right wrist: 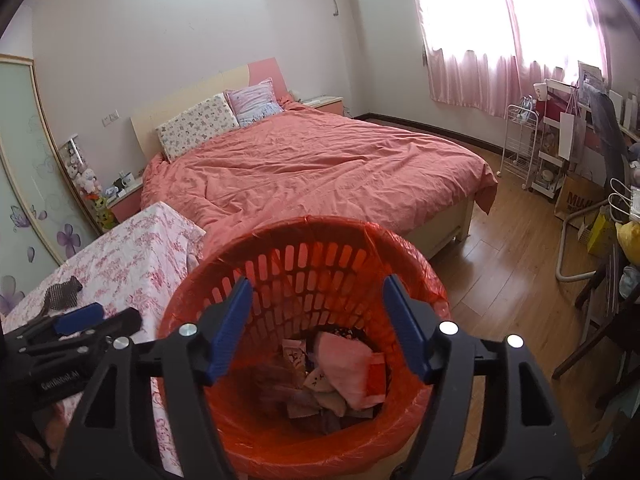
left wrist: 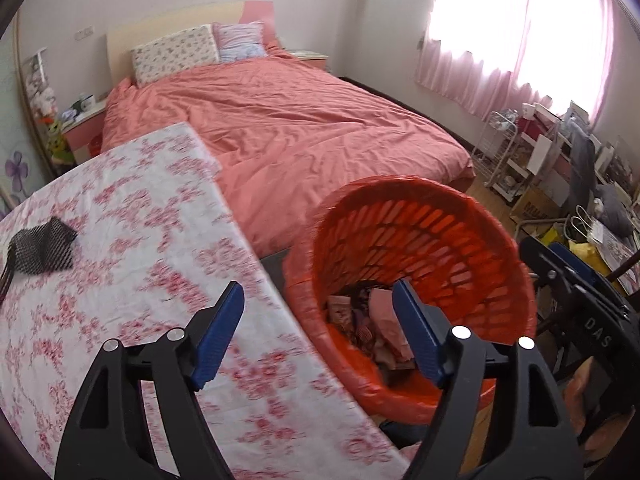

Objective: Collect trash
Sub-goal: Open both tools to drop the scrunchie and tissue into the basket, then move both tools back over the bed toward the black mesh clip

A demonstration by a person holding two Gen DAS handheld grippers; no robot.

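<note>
My right gripper [right wrist: 316, 328] hangs over the red trash basket [right wrist: 400, 248] with its jaws apart and nothing between them. The basket fills the lower middle of the right wrist view, standing upright on the floor just beside the table, its mouth opening up toward me and its slotted wall lined with a red bag. At the bottom lies a heap of crumpled trash [right wrist: 340, 376]: pinkish paper, a red wrapper, some printed scraps. I cannot sort the pieces further.

My left gripper [left wrist: 318, 328] is released too, its blue pads empty. In the left wrist view it straddles the edge where the table's floral cloth [left wrist: 120, 200] meets the basket, which sits lower right of centre there. That view is blurred in places.

At the left edge of the left wrist view a dark mesh piece [left wrist: 42, 252] lies flat on the cloth, long axis running roughly across the frame, well apart from the basket. A bed with a salmon cover [right wrist: 320, 168] fills the middle of both views.
</note>
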